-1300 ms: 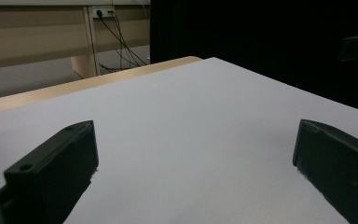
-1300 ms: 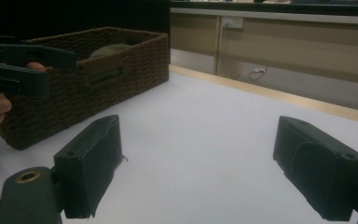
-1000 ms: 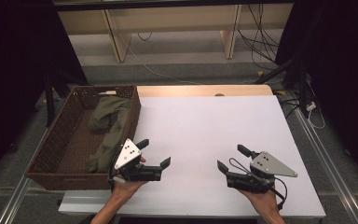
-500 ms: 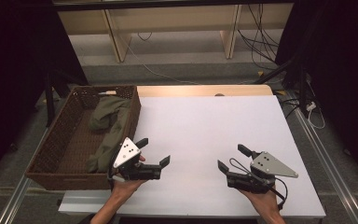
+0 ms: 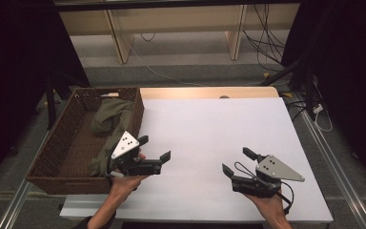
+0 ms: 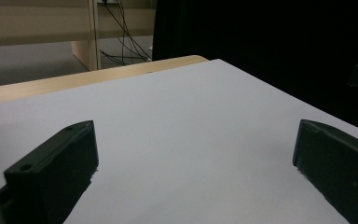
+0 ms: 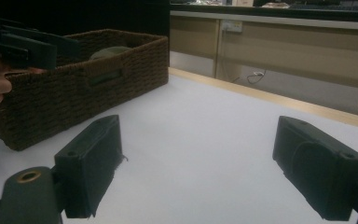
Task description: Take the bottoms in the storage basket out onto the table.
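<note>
A brown wicker basket (image 5: 57, 148) stands at the table's left edge with an olive green cloth (image 5: 109, 117) heaped inside it. My left gripper (image 5: 154, 148) hovers open beside the basket's right wall, low over the white table (image 5: 209, 129), nothing between its jaws. In the left gripper view the left gripper (image 6: 196, 154) spans bare white surface. My right gripper (image 5: 235, 160) is open near the front right, pointing left. The right gripper (image 7: 198, 158) in its own view faces the basket (image 7: 74, 88), with the cloth (image 7: 109, 51) peeking over the rim.
A wooden strip (image 5: 205, 92) runs along the table's far edge. Beyond it are shelf legs (image 5: 119, 38) and cables (image 5: 262, 43) on the floor. Dark curtains close in on both sides. Metal rails (image 5: 333, 157) border the table.
</note>
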A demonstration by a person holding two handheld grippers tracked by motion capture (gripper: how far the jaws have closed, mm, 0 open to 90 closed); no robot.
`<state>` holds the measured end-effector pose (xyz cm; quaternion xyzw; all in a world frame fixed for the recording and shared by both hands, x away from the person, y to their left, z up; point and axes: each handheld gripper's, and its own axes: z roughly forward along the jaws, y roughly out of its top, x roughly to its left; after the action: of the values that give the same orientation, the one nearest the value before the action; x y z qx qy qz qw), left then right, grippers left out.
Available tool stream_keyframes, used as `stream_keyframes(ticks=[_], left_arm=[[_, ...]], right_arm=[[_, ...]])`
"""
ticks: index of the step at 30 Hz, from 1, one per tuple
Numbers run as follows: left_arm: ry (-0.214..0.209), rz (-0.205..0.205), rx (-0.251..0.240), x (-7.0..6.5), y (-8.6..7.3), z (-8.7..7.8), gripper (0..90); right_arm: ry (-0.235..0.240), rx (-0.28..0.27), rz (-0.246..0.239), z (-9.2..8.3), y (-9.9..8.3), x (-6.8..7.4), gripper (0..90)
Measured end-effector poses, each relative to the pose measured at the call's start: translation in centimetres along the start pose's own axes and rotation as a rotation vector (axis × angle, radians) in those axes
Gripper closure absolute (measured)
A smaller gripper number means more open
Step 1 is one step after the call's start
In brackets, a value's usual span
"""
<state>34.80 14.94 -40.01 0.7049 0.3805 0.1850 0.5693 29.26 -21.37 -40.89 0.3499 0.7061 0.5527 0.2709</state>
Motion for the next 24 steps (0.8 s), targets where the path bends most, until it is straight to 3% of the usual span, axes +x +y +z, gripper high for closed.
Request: stream_keyframes(ticks=[14,24], left_arm=[[0.016,-0.016,0.03,0.7,1.0,0.2,0.0],[0.024,-0.042,0.098,2.2,2.3,0.0,0.0]], right_arm=[[0.002,-0.001,-0.007,0.1,0.0,0.1,16.7],[-0.002,0.003,-0.005,0.2,0.0,-0.1,16.7]])
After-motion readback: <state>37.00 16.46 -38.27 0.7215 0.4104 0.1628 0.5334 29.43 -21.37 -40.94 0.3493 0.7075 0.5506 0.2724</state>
